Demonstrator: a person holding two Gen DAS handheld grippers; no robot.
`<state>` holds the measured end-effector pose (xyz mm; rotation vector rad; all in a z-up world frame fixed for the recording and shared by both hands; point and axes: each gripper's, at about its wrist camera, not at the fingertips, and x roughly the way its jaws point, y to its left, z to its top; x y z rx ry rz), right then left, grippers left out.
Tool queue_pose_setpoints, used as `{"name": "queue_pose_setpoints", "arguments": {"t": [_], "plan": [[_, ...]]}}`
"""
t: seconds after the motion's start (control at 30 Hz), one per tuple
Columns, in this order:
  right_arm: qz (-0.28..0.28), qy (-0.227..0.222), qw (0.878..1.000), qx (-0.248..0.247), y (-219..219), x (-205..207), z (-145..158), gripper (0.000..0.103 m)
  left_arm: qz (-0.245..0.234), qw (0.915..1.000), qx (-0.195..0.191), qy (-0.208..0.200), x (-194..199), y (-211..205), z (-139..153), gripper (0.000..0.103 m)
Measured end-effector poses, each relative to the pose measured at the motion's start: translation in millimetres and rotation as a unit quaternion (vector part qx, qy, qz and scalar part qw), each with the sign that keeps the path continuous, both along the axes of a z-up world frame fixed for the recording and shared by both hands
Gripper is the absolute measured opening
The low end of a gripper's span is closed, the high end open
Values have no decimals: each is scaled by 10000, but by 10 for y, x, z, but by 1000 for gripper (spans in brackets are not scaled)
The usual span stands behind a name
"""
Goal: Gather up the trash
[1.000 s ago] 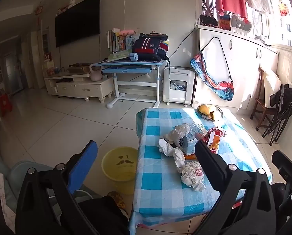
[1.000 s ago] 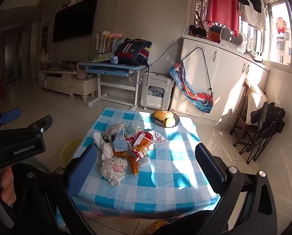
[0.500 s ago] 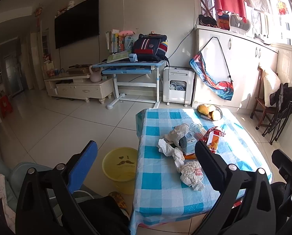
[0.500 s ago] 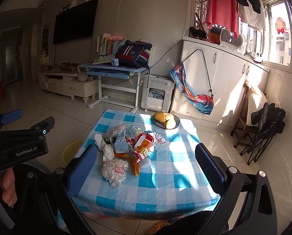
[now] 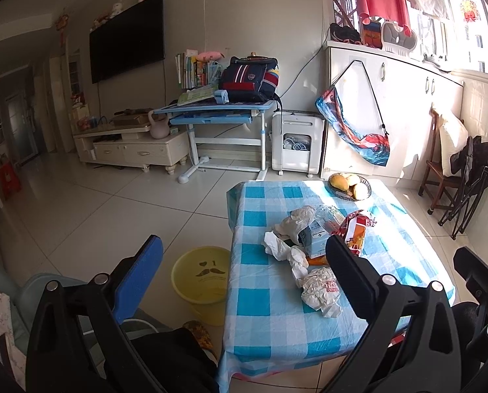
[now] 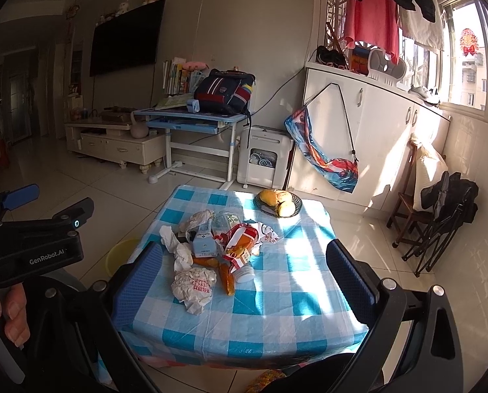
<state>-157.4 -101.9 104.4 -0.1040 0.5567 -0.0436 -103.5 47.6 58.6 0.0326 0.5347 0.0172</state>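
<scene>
One pile of trash sits mid-counter, its long axis running from the near edge toward the fruit plate. One yellow bin stands on the floor left of it. Left hand-held gripper and right hand-held gripper both gape wide, empty.

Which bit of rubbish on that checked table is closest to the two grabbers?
The crumpled white wrapper with red print, at the near end of the pile. The white tissue, blue carton and red snack bag all lie farther back.
</scene>
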Motion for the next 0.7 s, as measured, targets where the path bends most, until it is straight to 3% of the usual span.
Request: {"name": "queue_pose_setpoints", "arguments": {"t": [0.5,0.7], "plan": [[-89,-14,9999,144,-89,39,-70,96,-86,9999,70,107,46,4,-64,97],[-164,299,9964,772,-381,119,-173,96,-126,9994,63,307,163,33,-206,97]]}}
